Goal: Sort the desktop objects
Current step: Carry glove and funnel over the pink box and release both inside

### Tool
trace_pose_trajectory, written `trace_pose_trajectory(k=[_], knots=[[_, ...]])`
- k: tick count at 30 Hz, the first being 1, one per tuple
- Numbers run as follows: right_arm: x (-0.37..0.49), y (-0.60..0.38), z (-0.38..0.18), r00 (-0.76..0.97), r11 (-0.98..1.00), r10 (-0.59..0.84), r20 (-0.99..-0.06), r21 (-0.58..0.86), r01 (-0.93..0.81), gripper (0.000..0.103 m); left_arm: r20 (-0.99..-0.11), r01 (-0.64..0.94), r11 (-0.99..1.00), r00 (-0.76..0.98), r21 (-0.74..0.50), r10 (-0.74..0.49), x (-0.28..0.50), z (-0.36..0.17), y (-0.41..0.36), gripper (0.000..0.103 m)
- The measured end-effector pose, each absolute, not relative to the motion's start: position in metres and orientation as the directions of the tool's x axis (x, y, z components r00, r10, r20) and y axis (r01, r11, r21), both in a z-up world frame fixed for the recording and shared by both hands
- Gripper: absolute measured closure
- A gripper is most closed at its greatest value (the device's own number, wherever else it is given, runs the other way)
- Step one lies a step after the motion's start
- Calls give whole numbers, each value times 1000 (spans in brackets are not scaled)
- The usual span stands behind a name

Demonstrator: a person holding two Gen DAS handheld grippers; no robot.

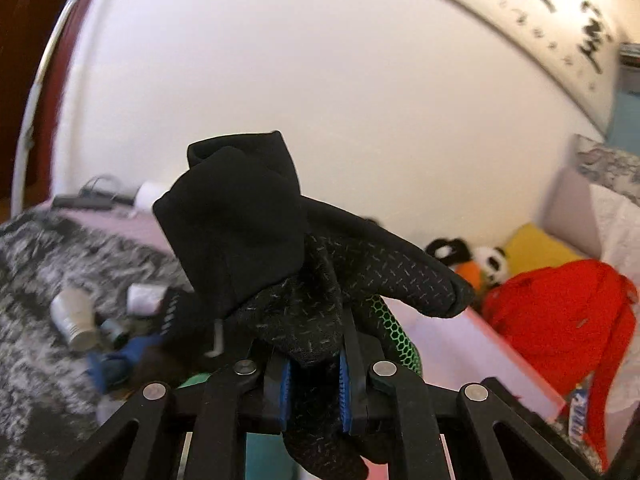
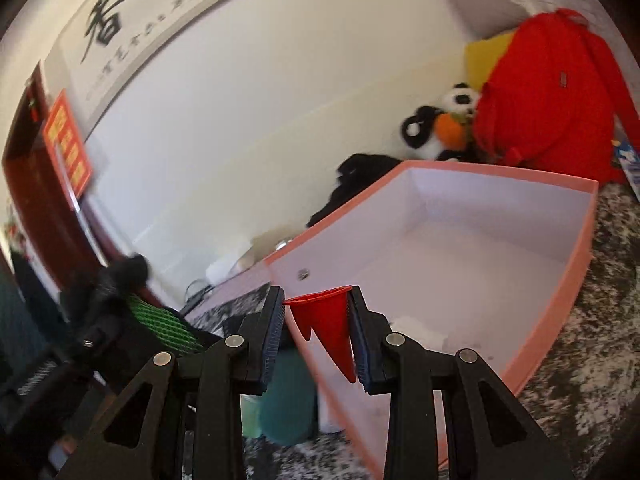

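My left gripper (image 1: 314, 376) is shut on a black glove (image 1: 280, 248) with a textured palm, held up above the bed; the glove hides most of what lies ahead. My right gripper (image 2: 316, 336) is shut on a small red cone (image 2: 330, 326), held over the near left edge of an open pink box (image 2: 560, 300) with a white inside. The left gripper and the glove also show in the right wrist view (image 2: 116, 280) at the left, with a green mesh piece (image 2: 160, 320) below. A corner of the pink box shows in the left wrist view (image 1: 500, 344).
A grey patterned blanket (image 1: 36, 280) carries a grey cup (image 1: 74, 316), a white cup (image 1: 146, 298) and a blue item (image 1: 116, 360). A red backpack (image 2: 548, 92), a panda toy (image 2: 444, 120) and black cloth (image 2: 356, 184) lie behind the box. A teal bottle (image 2: 288, 396) stands beside it.
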State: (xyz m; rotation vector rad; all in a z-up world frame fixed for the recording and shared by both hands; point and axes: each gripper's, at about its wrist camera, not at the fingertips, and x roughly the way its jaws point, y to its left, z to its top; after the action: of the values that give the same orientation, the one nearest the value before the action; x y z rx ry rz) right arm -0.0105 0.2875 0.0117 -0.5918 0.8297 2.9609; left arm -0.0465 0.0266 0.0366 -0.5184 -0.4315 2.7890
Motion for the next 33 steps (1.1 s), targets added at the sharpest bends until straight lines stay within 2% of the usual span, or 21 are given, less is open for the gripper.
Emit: trace_pose_trajectory(k=[4, 8, 18, 33], knots=[[-9, 311, 6, -925, -849, -60, -375, 507, -151, 69, -315, -256, -921, -884, -294, 347, -47, 34, 58, 91], [-8, 329, 1, -918, -845, -40, -395, 503, -180, 69, -333, -296, -903, -856, -311, 395, -51, 27, 78, 91], [-5, 354, -6, -906, -856, -6, -424, 470, -215, 69, -295, -396, -876, -832, -273, 469, -42, 30, 121, 91], [-5, 372, -12, -896, -861, 39, -441, 441, -255, 69, -387, -430, -870, -780, -241, 492, -54, -4, 168, 91]])
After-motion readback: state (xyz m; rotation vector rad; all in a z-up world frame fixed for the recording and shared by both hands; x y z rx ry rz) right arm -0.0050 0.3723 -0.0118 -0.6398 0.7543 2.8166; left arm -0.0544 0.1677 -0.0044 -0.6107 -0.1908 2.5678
